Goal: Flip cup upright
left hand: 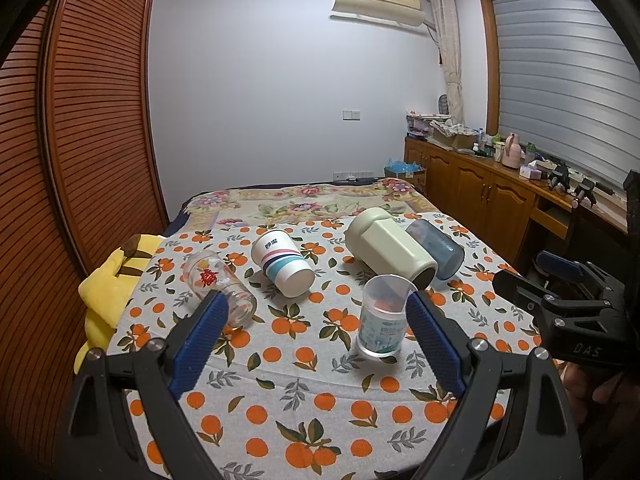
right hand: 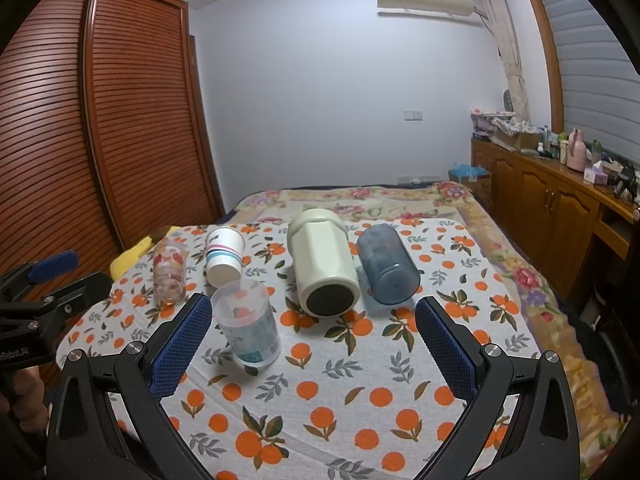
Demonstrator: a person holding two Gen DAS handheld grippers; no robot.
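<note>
A clear plastic cup point(left hand: 384, 316) with a teal label stands upright on the orange-print cloth point(left hand: 304, 396); it shows in the right wrist view point(right hand: 248, 326) too. Several cups lie on their sides behind it: a clear glass with red print point(left hand: 222, 282) point(right hand: 170, 270), a striped paper cup point(left hand: 282, 262) point(right hand: 224, 256), a cream tumbler point(left hand: 390, 252) point(right hand: 322, 266) and a blue cup point(left hand: 438, 248) point(right hand: 388, 266). My left gripper point(left hand: 316, 308) is open and empty, just short of the upright cup. My right gripper point(right hand: 314, 312) is open and empty, facing the cream tumbler.
The cloth covers a board on a floral bedspread point(right hand: 360, 196). A yellow plush point(left hand: 108, 280) lies at the left edge. A louvred wardrobe point(left hand: 80, 120) stands left, a wooden cabinet point(right hand: 552, 196) with clutter right. The right gripper's body shows in the left wrist view point(left hand: 568, 304).
</note>
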